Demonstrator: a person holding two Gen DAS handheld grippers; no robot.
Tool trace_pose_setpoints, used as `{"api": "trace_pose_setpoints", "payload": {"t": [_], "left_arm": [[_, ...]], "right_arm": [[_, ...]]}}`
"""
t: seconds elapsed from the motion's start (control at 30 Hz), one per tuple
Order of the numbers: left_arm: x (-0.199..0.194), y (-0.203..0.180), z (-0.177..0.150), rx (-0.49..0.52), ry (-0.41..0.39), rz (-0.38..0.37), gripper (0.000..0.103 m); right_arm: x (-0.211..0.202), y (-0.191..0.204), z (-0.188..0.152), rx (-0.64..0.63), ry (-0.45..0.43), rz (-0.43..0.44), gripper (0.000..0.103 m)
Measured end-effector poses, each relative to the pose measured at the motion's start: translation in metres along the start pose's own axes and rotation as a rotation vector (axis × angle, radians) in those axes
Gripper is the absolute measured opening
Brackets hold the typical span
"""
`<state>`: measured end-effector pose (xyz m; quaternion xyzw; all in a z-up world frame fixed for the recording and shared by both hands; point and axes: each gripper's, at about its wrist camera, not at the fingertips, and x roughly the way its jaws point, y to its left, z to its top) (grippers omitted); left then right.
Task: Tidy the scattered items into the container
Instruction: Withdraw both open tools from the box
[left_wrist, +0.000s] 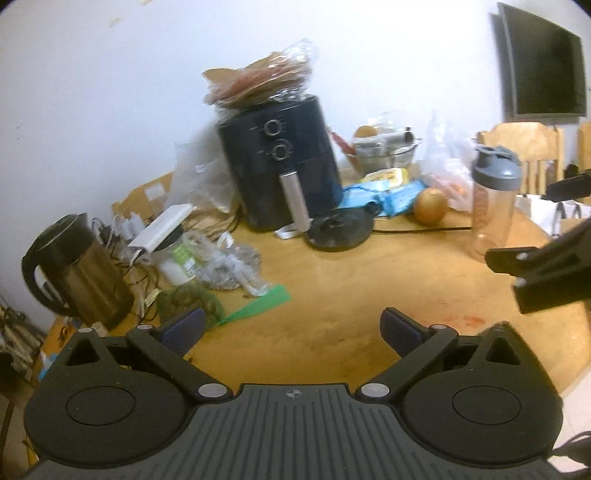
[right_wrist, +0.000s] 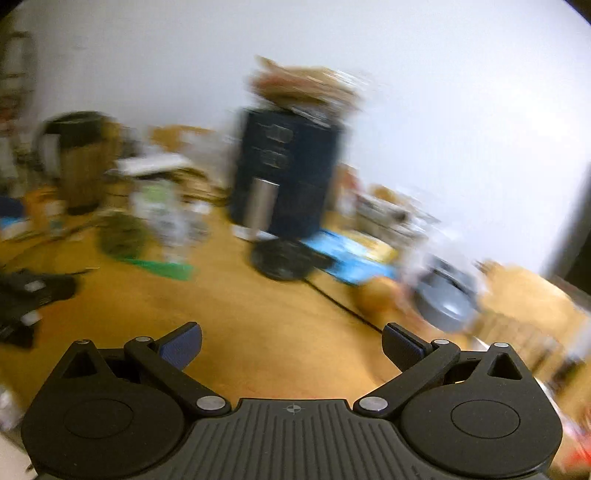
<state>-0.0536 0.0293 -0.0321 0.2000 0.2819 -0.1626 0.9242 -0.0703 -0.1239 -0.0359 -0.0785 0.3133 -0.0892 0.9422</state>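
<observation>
Both tools stand wide open and hold nothing: the left tool (left_wrist: 291, 328) and the right tool (right_wrist: 291, 341) each hover above bare wood of the counter (left_wrist: 369, 280). No item is yet engaged, so the step in hand appears to be choosing a first item and approaching it.

Procedure, as judged from the layout:
1. Pick a free-standing item first. The onion (left_wrist: 430, 206) sits alone near the shaker bottle (left_wrist: 493, 199) and offers clear sides.
2. Hold the jaws fully open until they straddle the item, then close on its widest part.
3. Avoid the black cord (left_wrist: 417, 230) running across the counter from the kettle base (left_wrist: 340, 229).
4. Steady the right tool before closing; its view is heavily motion-blurred.

The container cannot be identified with certainty. A metal bowl (left_wrist: 384, 155) behind the air fryer (left_wrist: 280, 162) is one candidate.

View differences: the left view is sharp and shows the kettle (left_wrist: 74, 269), the green bag (left_wrist: 258, 304), the onion and the bottle distinctly, with the right tool at its right edge. The right view resolves only large shapes, and shows the left tool at its left edge.
</observation>
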Motion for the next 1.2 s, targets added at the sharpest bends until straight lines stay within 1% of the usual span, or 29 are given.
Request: {"api": "trace_pose_setpoints", "payload": {"t": [0.07,0.1,0.17,0.3,0.4,0.53,0.63,0.7,0.8,0.93,1.07,1.2], "left_arm": [[0.001,-0.003,0.002,-0.013,0.034,-0.022,0.103],[0.002,-0.003,0.001,-0.023,0.063,-0.040,0.103],[0.007,-0.002,0.002,-0.052,0.136,-0.069,0.103],[0.017,0.006,-0.002,-0.128,0.265,-0.132,0.103],[0.025,0.015,-0.009,-0.197,0.373,-0.177,0.103],[0.040,0.022,-0.022,-0.274,0.520,-0.202,0.103],[0.046,0.023,-0.033,-0.303,0.594,-0.210,0.103],[0.049,0.021,-0.039,-0.301,0.644,-0.209,0.103],[0.053,0.019,-0.047,-0.305,0.699,-0.222,0.103],[0.056,0.016,-0.054,-0.311,0.745,-0.249,0.103],[0.059,0.014,-0.056,-0.323,0.774,-0.263,0.103],[0.063,0.015,-0.053,-0.339,0.774,-0.267,0.103]], "right_arm": [[0.002,-0.006,0.002,0.033,0.057,0.024,0.103],[0.003,-0.008,0.004,0.050,0.085,0.036,0.103],[0.007,-0.011,0.006,0.086,0.151,0.040,0.103],[0.018,-0.011,0.004,0.132,0.322,0.029,0.103],[0.025,-0.012,-0.002,0.170,0.426,0.056,0.103],[0.030,-0.006,-0.016,0.195,0.536,0.062,0.103],[0.034,0.001,-0.028,0.184,0.610,0.050,0.103],[0.036,0.003,-0.033,0.177,0.644,0.060,0.103],[0.039,0.007,-0.041,0.175,0.700,0.071,0.103],[0.044,0.011,-0.050,0.171,0.765,0.077,0.103],[0.046,0.010,-0.053,0.169,0.793,0.078,0.103],[0.048,0.011,-0.053,0.149,0.805,0.079,0.103]]}}
